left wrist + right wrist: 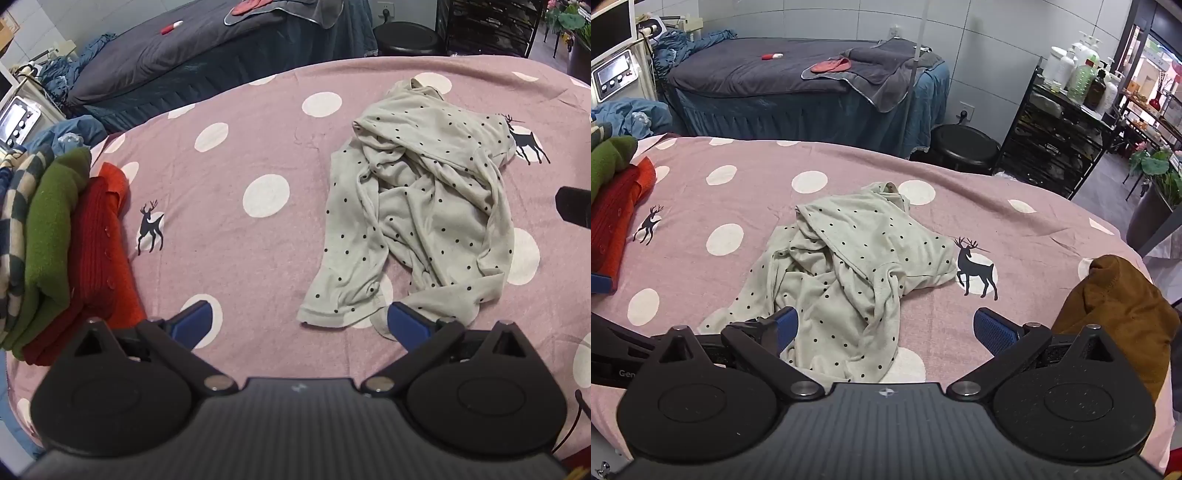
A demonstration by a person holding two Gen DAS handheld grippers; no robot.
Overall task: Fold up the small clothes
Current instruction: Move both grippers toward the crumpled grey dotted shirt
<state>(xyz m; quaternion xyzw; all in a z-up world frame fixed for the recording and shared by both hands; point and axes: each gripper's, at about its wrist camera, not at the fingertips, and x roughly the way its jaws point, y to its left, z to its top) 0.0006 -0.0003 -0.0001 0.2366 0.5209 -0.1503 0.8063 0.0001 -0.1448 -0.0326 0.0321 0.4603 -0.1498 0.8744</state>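
- Hovering wide open and holding nothing, the left tool (299, 325) sits just short of the polka-dot top (417, 218), its right blue pad (408, 325) right at the near hem of that garment.
- Equally spread and empty, the right tool (884, 330) hangs over the near edge of the same top (849, 266); its left pad (785, 326) overlaps the cloth in view, though I cannot tell whether it touches.
- Crumpled rather than flat, the top lies mid-way across the pink spotted bedsheet (229, 155), with one sleeve (340, 266) trailing towards the left tool and the neckline on the far side.
- Judging from this heap, the step in hand is spreading the top flat before any fold; each tool would do well to pinch a single layer at an outer edge, one at the trailing sleeve or hem and the other at the opposite side, then draw apart.
- Grabbing the bunched middle risks catching several layers and locking in the twist.
- Left of the top, well apart, stands the stack of folded clothes (62, 236): red, green and striped pieces; keep the spreading pull clear of it.
- Right of the top, near the right tool, lies a brown garment (1115, 302), likely waiting its turn.
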